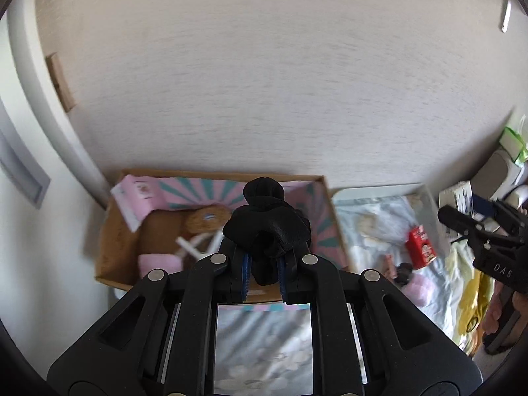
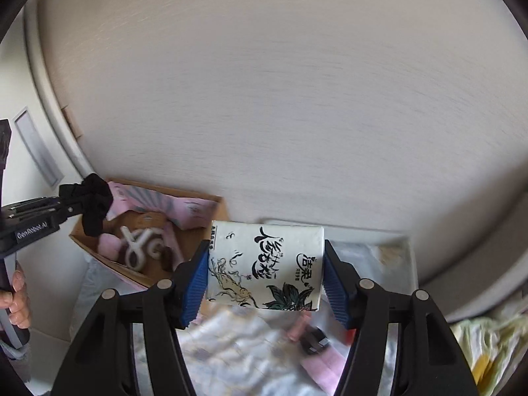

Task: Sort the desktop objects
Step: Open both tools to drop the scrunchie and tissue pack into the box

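Left wrist view: my left gripper [image 1: 264, 260] pinches a black scrunchie [image 1: 265, 227] above the cardboard box [image 1: 112, 231]; I judge the drop comes next. Right wrist view: my right gripper [image 2: 265, 277] clamps a tissue pack [image 2: 264, 264] between its blue pads [image 2: 338, 290], carried over the white tray [image 2: 399, 247]

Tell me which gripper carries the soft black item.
The left gripper, shut on the black scrunchie; the right gripper instead holds a white printed tissue pack.
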